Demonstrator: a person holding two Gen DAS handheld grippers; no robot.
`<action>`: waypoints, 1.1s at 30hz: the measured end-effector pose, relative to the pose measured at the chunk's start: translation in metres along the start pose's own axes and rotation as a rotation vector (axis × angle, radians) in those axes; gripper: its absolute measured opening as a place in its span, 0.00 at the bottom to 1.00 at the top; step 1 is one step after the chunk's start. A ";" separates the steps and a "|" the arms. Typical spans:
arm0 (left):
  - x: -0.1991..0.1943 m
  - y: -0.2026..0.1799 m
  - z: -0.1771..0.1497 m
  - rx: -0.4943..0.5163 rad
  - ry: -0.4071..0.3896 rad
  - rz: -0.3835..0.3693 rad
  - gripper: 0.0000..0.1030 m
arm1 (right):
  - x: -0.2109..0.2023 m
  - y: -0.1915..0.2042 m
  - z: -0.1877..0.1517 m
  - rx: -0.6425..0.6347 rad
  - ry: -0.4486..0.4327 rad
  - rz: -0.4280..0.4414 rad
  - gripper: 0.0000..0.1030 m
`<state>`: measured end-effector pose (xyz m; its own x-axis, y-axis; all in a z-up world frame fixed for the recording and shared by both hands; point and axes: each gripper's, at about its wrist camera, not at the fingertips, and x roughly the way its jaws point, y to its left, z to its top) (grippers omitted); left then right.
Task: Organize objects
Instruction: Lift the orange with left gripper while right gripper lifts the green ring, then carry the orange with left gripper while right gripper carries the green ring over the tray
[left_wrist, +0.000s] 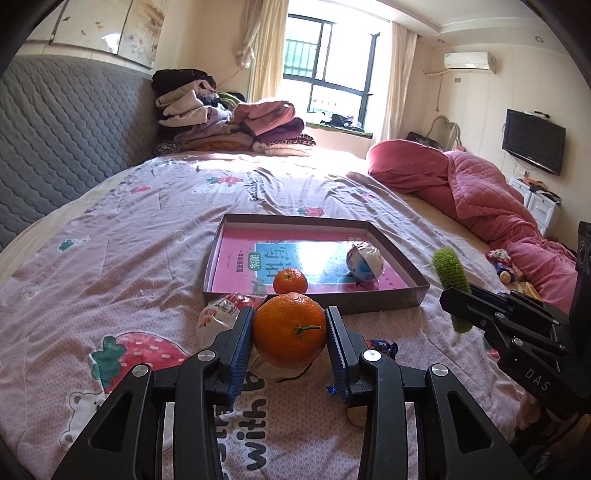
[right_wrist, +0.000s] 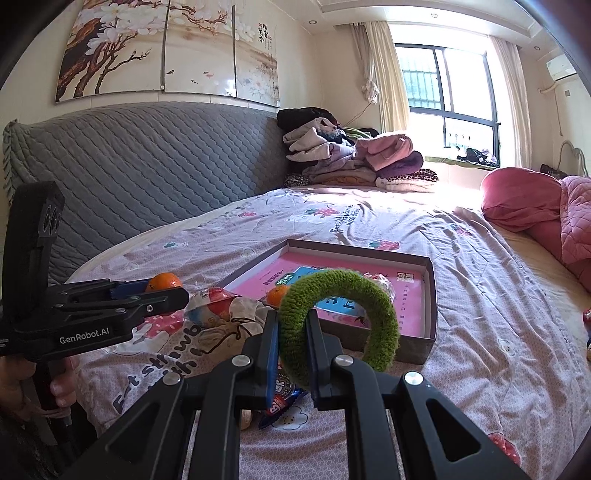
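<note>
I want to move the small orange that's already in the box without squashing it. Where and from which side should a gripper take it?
Grip the small orange across its widest middle, coming from above. It sits close to the near wall of the box, which blocks a low approach from the front. It is round, so fingers set lower or higher could slip off. The wrapped ball lies well to one side, leaving room.

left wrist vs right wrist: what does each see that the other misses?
Left wrist only: wall TV and the stem end of the tangerine held in the left gripper.

Right wrist only: flower painting and the full green ring clamped in the right gripper.

Both: shallow box, a smaller tangerine inside it, the clothes pile, the window.
</note>
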<state>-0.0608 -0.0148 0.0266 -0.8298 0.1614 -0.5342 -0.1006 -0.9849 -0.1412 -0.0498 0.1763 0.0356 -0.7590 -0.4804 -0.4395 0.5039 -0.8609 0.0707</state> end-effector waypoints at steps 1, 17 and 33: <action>0.001 0.000 0.001 -0.003 -0.001 -0.006 0.38 | 0.001 0.000 0.001 -0.001 -0.001 0.002 0.13; 0.026 0.002 0.024 0.008 -0.018 -0.037 0.38 | 0.026 -0.006 0.015 -0.037 -0.004 -0.029 0.13; 0.053 0.006 0.031 0.018 -0.001 -0.030 0.38 | 0.048 -0.024 0.014 -0.007 0.047 -0.057 0.13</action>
<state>-0.1226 -0.0144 0.0231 -0.8265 0.1912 -0.5295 -0.1358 -0.9805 -0.1422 -0.1040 0.1716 0.0252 -0.7664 -0.4223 -0.4842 0.4636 -0.8852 0.0381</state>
